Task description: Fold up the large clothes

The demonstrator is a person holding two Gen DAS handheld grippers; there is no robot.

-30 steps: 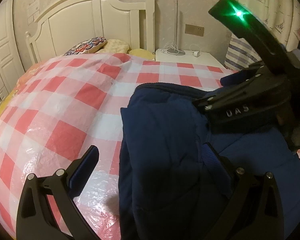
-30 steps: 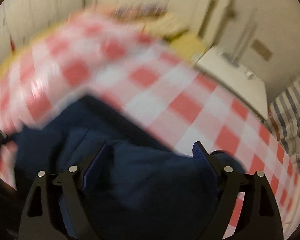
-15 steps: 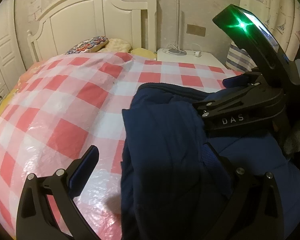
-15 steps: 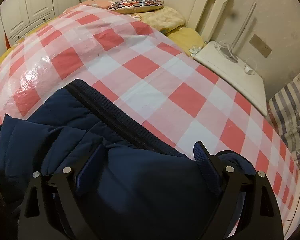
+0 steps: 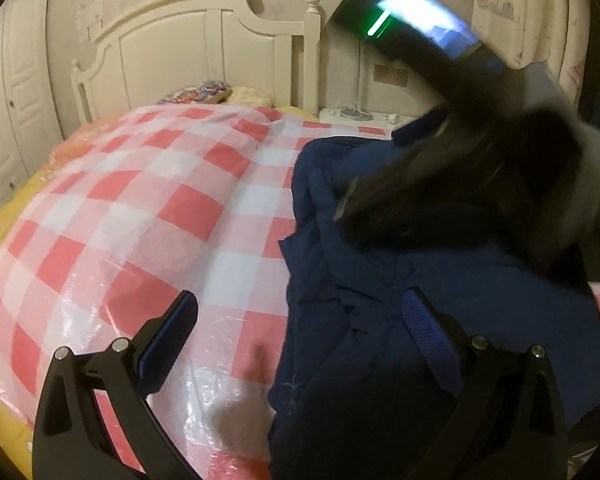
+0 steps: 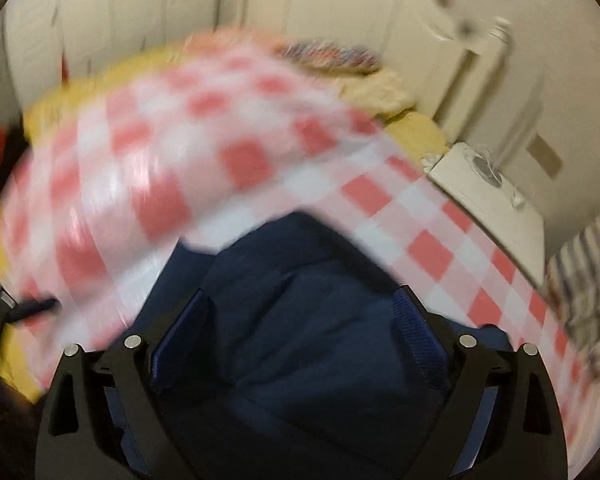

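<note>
We're risking a messy fold: the right gripper [image 6: 300, 328] is opening its jaws over the coat [image 5: 400, 280] w/ nothing pinched, so puffy layers may spring back. Left gripper [image 5: 300, 336] is gaping too, one finger over the coat, the other over the cover [image 5: 160, 200] (checked, glossy). Coat's sitting bunched, navy, padded, at right of the left view.

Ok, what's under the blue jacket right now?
The navy jacket lies on the red-and-white checked plastic cover over the bed. Whatever sits directly beneath its folds is hidden.
</note>
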